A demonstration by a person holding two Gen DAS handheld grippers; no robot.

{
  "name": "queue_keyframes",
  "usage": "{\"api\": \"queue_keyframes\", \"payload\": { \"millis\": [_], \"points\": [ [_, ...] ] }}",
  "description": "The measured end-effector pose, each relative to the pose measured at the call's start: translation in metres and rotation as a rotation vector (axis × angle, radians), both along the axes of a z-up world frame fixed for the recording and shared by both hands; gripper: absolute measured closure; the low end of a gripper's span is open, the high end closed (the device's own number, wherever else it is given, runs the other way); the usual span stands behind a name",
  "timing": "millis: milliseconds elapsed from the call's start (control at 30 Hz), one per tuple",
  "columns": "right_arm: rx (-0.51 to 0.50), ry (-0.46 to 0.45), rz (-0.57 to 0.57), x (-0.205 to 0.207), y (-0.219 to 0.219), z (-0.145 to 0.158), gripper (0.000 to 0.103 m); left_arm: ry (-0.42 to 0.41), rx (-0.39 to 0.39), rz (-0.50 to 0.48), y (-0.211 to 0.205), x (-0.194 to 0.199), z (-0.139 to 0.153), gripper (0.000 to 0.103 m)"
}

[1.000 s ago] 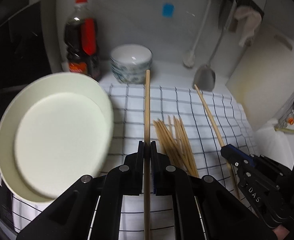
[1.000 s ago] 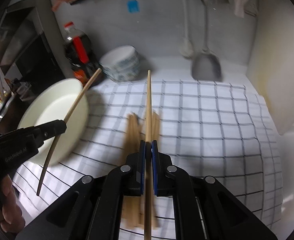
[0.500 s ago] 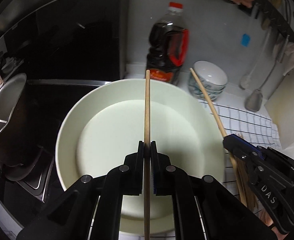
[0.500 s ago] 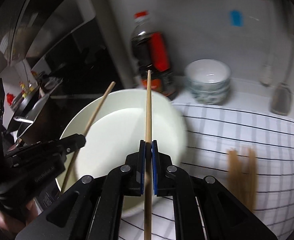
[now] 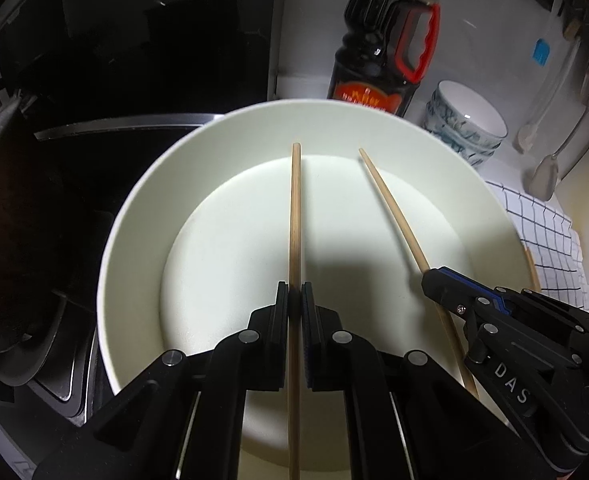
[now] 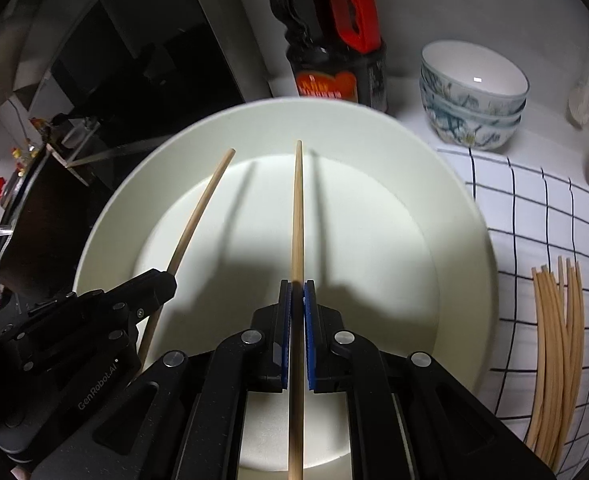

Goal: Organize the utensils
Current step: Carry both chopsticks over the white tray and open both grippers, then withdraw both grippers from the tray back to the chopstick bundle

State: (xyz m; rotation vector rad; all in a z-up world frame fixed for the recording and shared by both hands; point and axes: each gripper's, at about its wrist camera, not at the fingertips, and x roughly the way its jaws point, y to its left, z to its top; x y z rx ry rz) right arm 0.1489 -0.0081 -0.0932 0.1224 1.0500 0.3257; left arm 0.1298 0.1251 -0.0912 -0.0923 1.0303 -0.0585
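Two chopsticks, one in each gripper, both over the big white plate [image 5: 134, 264].

Left gripper [image 5: 294, 292]: jaws squeezed tight on a chopstick [image 5: 295, 208]. Stick pointing away and down across the middle of the plate, thick end out front. Not clear whether the tip touches the plate.

Right gripper [image 6: 297, 292]: blue pads [image 6: 309, 344] pressed tight on the other chopstick [image 6: 297, 208]. Thin end out front, over the far half of the plate. Dark shadow lines of both sticks on the white plate.

Side by side, near each other but not touching. Seen from the left gripper, the right one to its right, low down. Seen from the right gripper, the left one to its left.

More chopsticks [image 6: 554, 344] in a loose pile on the checked cloth [image 6: 534, 208], just right of the plate, lying flat.

Far behind the plate, a dark sauce bottle [image 5: 386, 52] with a red handle. To its right, a stack of bowls [image 6: 474, 96] with blue flowers. A black stove [image 5: 94, 80] to the left of the plate.
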Motion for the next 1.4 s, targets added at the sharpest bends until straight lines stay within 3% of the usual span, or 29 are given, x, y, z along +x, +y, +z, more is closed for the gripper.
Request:
{"api": "queue_keyframes", "payload": {
  "millis": [400, 467, 533, 633, 767, 933, 1400],
  "points": [
    [-0.041, 0.041, -0.020, 0.005, 0.000, -0.017, 0.097, 0.034, 0.004, -0.005, 0.004, 0.003, -0.012, 0.095],
    [-0.050, 0.037, -0.029, 0.005, -0.001, -0.017, 0.092, 0.034, 0.001, 0.013, 0.007, 0.002, -0.011, 0.094],
    [-0.051, 0.025, -0.029, 0.004, -0.002, -0.013, 0.086, 0.026, -0.005, 0.029, 0.010, 0.001, -0.009, 0.074],
    [-0.055, 0.005, -0.031, 0.001, -0.003, -0.006, 0.085, 0.000, 0.001, 0.051, 0.015, -0.002, -0.002, 0.049],
    [-0.045, -0.006, -0.035, -0.004, -0.006, 0.000, 0.081, -0.012, -0.003, 0.071, 0.020, -0.006, 0.006, 0.043],
    [-0.034, -0.035, -0.036, -0.015, -0.012, 0.012, 0.074, -0.026, 0.008, 0.085, 0.024, -0.015, 0.016, 0.028],
    [-0.031, -0.084, -0.050, -0.050, -0.035, 0.041, 0.055, -0.061, 0.051, 0.115, 0.021, -0.045, 0.049, 0.016]
  ]
}}
